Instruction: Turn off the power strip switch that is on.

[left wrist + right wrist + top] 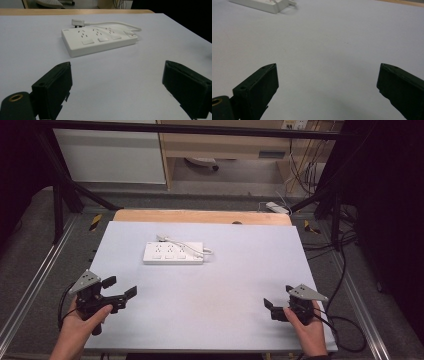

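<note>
High view: a white power strip (173,253) lies flat on the pale worktop (225,290), a little toward ten o'clock from the middle, its white cord (192,248) looped along its far side. The left gripper (120,288) sits at about eight o'clock, held in the person's left hand (80,325), fingers spread and empty. The right gripper (278,301) sits at about four o'clock in the right hand (307,327), also spread.

Left gripper view: the two black fingers (53,87) stand wide apart above bare worktop; the power strip (100,40) lies ahead at twelve o'clock, well apart from them.

Right gripper view: the fingers (258,88) are spread wide, nothing between them; a corner of the power strip (262,5) shows at eleven o'clock.
</note>
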`<state>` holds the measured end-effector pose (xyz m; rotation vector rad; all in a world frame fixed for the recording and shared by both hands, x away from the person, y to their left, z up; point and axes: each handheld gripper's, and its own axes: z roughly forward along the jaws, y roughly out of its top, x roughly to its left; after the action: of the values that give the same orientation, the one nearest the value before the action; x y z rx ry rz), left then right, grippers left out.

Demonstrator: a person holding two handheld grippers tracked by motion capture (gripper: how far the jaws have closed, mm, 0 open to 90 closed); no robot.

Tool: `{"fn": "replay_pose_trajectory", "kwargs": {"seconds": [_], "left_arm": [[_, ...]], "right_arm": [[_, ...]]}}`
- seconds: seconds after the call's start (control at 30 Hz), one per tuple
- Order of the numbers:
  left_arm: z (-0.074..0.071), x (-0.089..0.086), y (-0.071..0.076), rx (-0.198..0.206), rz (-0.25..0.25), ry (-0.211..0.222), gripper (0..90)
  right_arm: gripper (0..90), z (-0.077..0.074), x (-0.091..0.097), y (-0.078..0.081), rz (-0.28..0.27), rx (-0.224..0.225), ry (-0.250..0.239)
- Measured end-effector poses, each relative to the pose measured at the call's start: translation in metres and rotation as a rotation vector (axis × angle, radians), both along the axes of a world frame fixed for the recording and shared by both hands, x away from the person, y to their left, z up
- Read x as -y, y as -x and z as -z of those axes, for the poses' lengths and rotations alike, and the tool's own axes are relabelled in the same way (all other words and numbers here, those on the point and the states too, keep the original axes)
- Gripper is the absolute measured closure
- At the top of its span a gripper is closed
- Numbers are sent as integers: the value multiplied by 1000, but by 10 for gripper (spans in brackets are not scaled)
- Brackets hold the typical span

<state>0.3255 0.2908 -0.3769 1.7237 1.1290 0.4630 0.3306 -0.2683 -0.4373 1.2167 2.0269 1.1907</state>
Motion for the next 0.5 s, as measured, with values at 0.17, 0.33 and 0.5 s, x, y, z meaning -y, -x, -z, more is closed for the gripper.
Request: {"fn": "replay_pose_trajectory", "kwargs": {"seconds": [0.17, 0.33, 0.5], "left_arm": [[-3, 2, -2, 5, 0, 5, 106], [-5, 4, -4, 9, 8, -6, 112], [-6, 10, -5, 13, 31, -13, 132]], "right_arm": [[42, 0, 0, 0, -1, -2, 0], [41, 1, -1, -1, 1, -3, -1], [42, 1, -1, -1, -4, -6, -2]]}}
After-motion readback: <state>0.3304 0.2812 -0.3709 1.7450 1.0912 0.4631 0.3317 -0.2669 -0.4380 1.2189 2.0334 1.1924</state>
